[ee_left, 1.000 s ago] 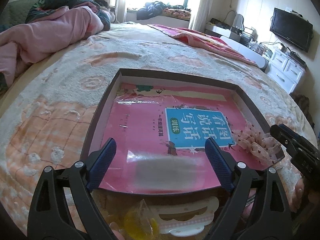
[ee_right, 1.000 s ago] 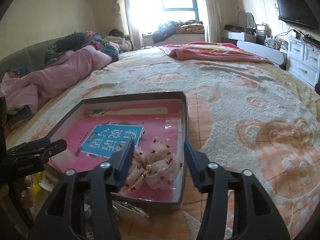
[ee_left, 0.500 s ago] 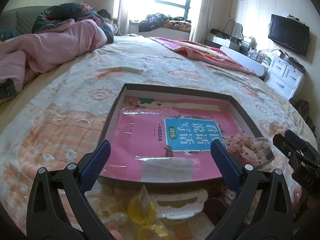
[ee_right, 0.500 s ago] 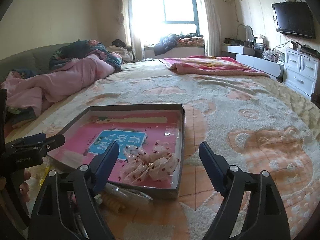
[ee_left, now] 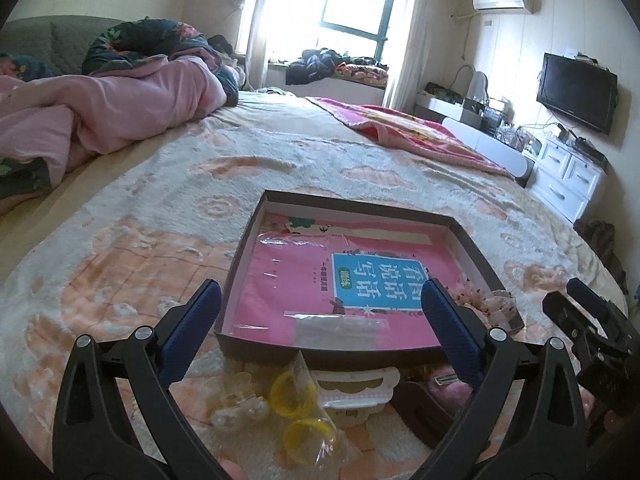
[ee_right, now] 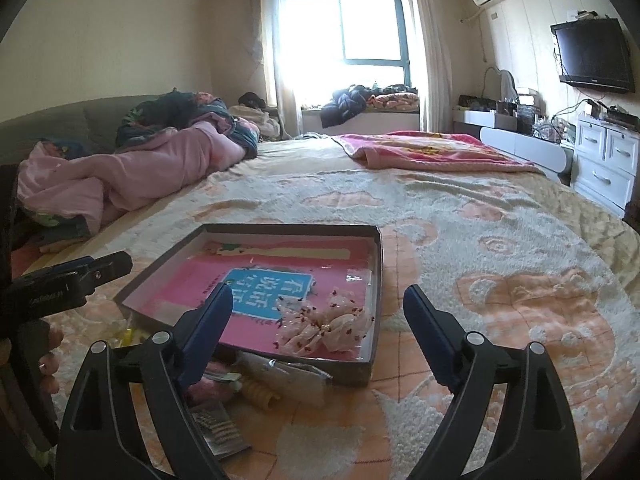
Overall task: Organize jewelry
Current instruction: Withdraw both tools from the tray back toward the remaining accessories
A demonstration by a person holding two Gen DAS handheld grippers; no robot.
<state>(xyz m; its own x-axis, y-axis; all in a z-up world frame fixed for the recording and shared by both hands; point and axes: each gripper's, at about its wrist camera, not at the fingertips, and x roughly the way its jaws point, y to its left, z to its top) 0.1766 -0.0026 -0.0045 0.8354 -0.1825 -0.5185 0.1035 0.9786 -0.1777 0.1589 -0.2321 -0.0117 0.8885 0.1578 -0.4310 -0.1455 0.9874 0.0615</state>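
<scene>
1. The left claw stands wide apart, nothing between its blue pads, hanging over the near edge of the dark shallow box on the bed.
2. The right claw has just been opening and now gapes, empty, above the box's near right corner.
3. A sheer pink bow dotted with red lies in that corner, on a pink booklet.
4. Near the box, on the bed, lie a clear bag with yellow rings, a pearl-like cluster and a tan spiral hair tie.
</scene>
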